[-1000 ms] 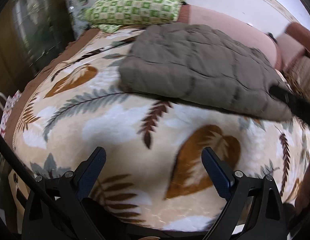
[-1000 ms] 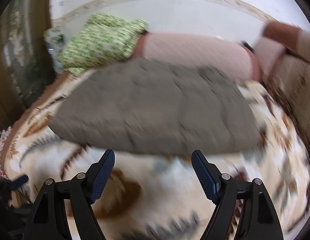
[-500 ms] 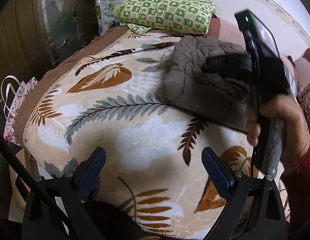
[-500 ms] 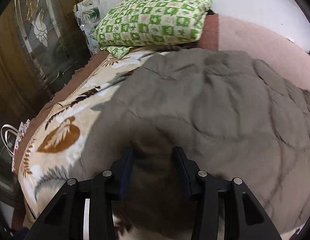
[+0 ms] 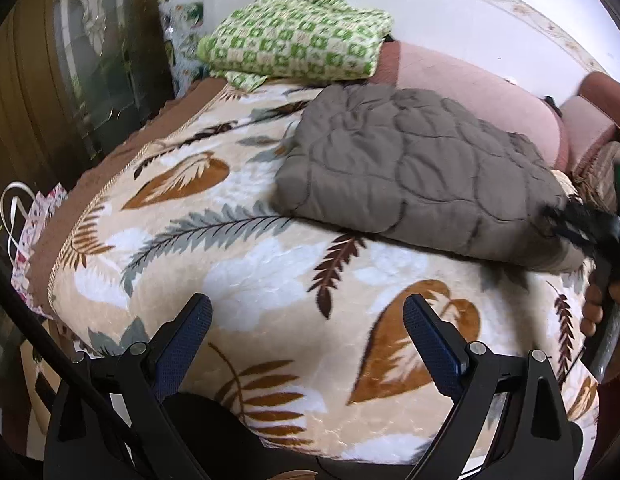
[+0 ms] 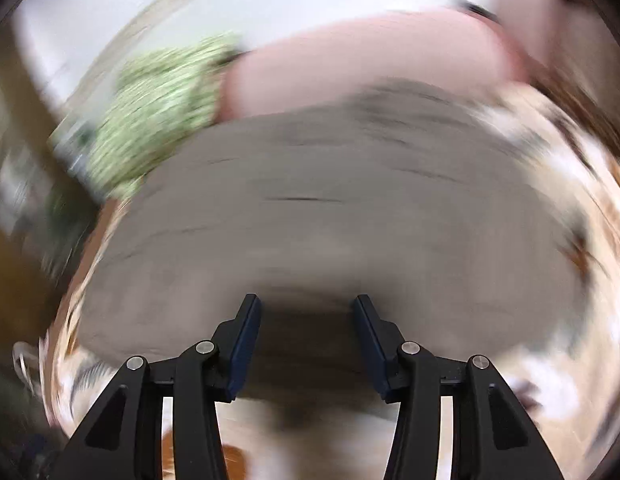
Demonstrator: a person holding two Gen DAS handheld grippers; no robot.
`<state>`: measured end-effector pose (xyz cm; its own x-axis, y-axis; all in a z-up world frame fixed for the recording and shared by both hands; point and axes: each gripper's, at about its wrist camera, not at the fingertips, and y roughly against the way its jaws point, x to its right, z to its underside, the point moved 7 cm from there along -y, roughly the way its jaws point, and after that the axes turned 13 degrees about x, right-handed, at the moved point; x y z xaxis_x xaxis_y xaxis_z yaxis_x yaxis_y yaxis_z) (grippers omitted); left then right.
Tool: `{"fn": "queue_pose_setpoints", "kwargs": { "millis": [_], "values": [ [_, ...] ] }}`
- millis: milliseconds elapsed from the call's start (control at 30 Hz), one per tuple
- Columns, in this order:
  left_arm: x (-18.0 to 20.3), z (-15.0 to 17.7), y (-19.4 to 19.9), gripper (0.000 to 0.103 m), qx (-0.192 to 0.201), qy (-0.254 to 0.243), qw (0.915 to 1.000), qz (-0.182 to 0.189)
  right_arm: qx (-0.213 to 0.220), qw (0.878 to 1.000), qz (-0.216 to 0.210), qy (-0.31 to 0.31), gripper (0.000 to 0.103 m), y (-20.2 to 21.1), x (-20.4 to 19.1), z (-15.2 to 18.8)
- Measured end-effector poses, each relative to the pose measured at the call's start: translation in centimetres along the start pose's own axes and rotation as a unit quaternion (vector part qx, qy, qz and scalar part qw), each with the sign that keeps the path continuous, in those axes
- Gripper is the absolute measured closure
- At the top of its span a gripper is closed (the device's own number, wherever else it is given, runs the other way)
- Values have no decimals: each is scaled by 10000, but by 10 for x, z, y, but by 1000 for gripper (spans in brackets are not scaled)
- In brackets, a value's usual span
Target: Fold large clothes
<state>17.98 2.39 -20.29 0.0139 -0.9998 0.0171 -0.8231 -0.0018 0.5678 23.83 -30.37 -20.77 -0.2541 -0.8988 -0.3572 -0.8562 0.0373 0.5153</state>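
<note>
A grey quilted garment (image 5: pixel 417 168) lies folded in a thick bundle on the leaf-print blanket (image 5: pixel 270 264) of a bed. My left gripper (image 5: pixel 306 340) is open and empty, low over the blanket's near part, apart from the garment. My right gripper (image 5: pixel 589 228) shows at the garment's right end in the left wrist view. In the blurred right wrist view the right gripper (image 6: pixel 306 344) has its jaws partly closed around the near edge of the garment (image 6: pixel 329 200), with grey cloth between them.
A green checked folded blanket (image 5: pixel 298 48) sits at the bed's head beside a pink bolster (image 5: pixel 469 92). A wooden glass-front cabinet (image 5: pixel 82 68) stands at the left, with a gift bag (image 5: pixel 34 232) below it. A white wall runs behind.
The right gripper has swung from the garment's left part to its right end, still on the cloth. The garment now lies spread flatter. The left gripper stayed open over the blanket.
</note>
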Motion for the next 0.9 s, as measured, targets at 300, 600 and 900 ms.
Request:
{"fn": "queue_pose_setpoints", "kwargs": {
  "millis": [300,600,900],
  "values": [
    [42,3,25,7,104,-344,9989,302,441,9949,749,-511,43,96,98,18],
    [65,11,43,7,133,-575,9972,449,529,9971,489,257,31,140,41,65],
    [69,18,51,7,141,-615,9965,540,326,9944,329,948,24,152,-18,106]
  ]
}}
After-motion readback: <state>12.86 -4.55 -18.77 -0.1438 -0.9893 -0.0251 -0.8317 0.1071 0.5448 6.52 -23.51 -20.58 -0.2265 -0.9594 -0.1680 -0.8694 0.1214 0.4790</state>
